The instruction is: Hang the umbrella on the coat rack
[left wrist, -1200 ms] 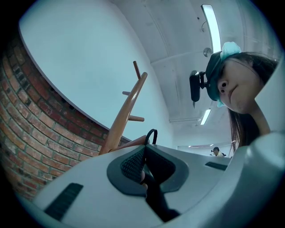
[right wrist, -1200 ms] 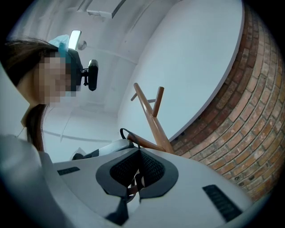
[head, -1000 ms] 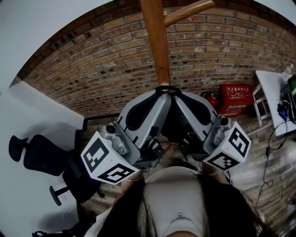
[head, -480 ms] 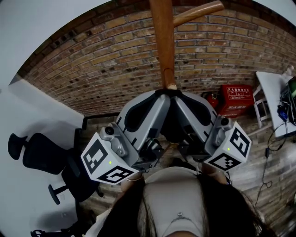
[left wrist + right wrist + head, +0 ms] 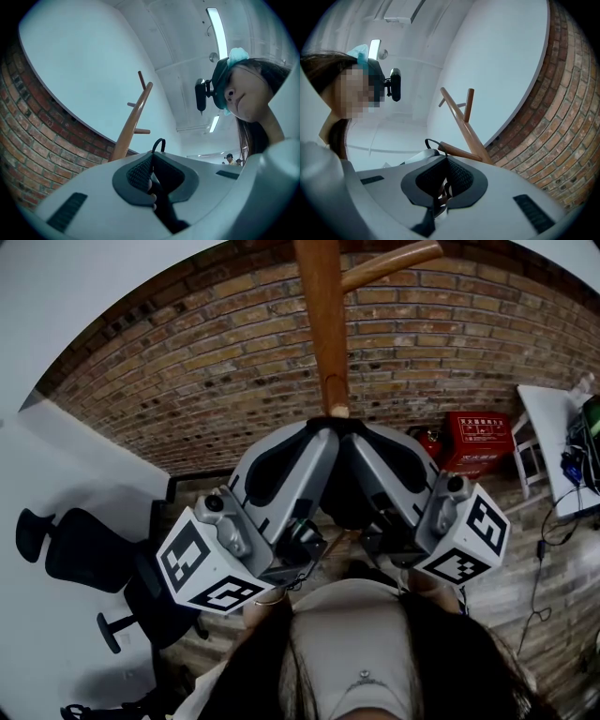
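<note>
1. Both grippers were raised in front of the person's chest and leaned toward each other, so their tips met in a peak
2. The left gripper [image 5: 321,432] had its jaws pressed onto the dark umbrella [image 5: 162,204], which ran down between its pads
3. The right gripper [image 5: 359,432] had its jaws closed the same way, with part of the umbrella caught between them
4. The left marker cube [image 5: 202,563] and the right marker cube [image 5: 466,540] sat low at the outer ends, close to the torso
</note>
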`<state>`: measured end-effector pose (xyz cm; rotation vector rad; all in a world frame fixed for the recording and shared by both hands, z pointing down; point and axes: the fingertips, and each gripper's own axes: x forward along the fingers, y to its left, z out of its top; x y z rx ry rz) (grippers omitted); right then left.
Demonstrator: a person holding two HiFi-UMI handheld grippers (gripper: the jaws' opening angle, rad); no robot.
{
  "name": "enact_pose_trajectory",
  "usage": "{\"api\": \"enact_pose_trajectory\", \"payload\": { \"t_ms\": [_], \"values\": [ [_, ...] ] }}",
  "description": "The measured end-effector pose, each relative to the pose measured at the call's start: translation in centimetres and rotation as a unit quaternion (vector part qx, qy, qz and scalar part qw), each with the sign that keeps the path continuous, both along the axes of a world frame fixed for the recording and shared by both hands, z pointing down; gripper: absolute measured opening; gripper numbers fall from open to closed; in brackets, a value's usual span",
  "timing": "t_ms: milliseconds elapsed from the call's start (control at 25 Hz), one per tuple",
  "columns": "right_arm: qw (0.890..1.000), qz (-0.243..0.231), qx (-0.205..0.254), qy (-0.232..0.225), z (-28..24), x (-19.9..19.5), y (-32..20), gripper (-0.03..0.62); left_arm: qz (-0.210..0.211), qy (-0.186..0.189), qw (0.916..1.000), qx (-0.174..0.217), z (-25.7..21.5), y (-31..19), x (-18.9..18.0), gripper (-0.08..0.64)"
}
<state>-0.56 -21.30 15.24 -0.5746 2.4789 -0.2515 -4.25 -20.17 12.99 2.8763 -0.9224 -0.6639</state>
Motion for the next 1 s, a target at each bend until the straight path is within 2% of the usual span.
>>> {"api": "enact_pose_trajectory", "payload": {
  "t_ms": [480,640,1000],
  "values": [
    [1.000,0.003,-0.009,-0.007,-0.6,0.4,0.3,0.035,-0.005,-0.011,0.9999,0.000,-0.7,0.3,0.0,0.011],
    [1.000,0.003,-0.015,-0.012,-0.1,0.6,0.6,0.035,-0.019,-0.023,0.9995,0.007,-0.4,0.6,0.2,0.011],
    [1.000,0.007,-0.020,-0.015,-0.8,0.8,0.0,0.035,-0.032,-0.023,0.9992,0.010,-1.3,0.1,-0.3,0.011]
  ]
}}
